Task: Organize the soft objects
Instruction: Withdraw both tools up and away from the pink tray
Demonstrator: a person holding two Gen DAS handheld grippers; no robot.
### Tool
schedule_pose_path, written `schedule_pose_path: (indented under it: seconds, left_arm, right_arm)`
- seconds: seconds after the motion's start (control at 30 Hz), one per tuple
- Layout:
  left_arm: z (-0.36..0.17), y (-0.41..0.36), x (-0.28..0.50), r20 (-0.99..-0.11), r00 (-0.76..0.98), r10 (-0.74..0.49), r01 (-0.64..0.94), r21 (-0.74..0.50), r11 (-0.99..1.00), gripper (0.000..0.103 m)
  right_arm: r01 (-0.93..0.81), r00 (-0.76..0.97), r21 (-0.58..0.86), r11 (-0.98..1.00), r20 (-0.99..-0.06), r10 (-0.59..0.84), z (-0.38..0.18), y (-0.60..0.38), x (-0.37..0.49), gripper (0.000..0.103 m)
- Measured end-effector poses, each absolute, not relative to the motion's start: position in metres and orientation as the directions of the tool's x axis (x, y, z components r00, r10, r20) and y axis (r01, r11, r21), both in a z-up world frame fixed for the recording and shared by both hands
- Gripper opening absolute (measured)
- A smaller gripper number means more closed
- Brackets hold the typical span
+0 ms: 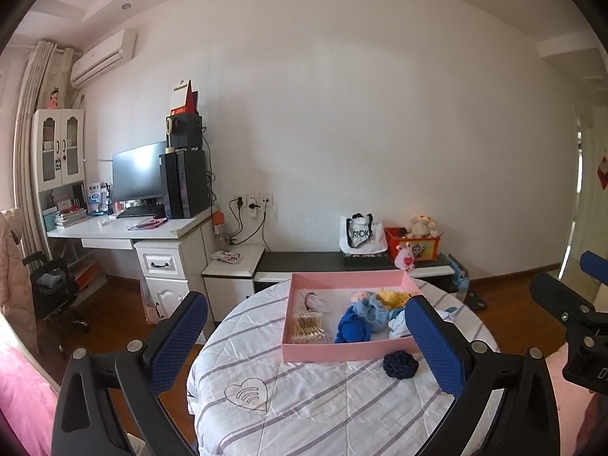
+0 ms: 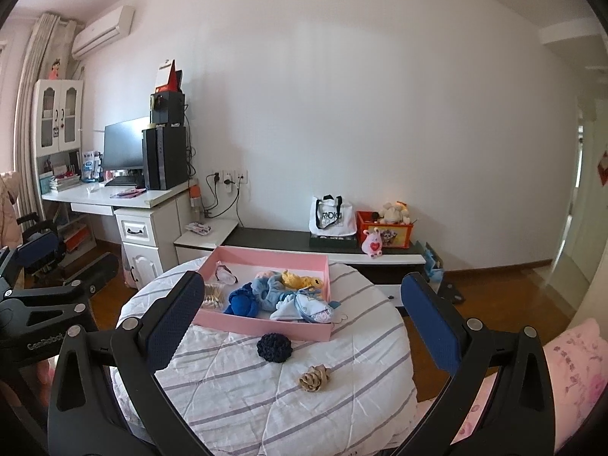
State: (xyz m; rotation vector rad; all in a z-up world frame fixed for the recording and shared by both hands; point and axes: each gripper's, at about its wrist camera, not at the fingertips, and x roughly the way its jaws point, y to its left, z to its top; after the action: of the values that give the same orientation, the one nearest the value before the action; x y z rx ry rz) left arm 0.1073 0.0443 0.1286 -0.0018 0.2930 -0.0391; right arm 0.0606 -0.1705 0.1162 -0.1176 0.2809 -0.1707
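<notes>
1. Both hand-held grippers, left and right, hang released and hold nothing.
2. Navy scrunchie and beige scrunchie lie on the quilt, outside the pink tray.
3. Likely light, squashy; pinch across the bunched ring.

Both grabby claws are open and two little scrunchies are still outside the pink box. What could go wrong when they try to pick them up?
1. The navy scrunchie lies right beside the pink tray; a finger reaching for it might bump the tray wall.
2. The beige scrunchie is small and lies flat on the quilted cover, so the right gripper could pinch the fabric too.
3. The tray already holds a loose pile, so dropped items may spill.
</notes>
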Motion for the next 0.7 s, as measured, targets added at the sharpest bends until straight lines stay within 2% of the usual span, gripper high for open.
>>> schedule_pose_path:
  seconds: [0.7]
  left_arm:
    - [0.1226,0.0375,0.0997,-0.293,0.956,-0.023,0.025,0.002,1.0,0.103]
  right_arm:
    - [0.189,0.938,-0.11,0.976,-0.274,-0.212,0.1131,-0.1806,0.0563,0.103]
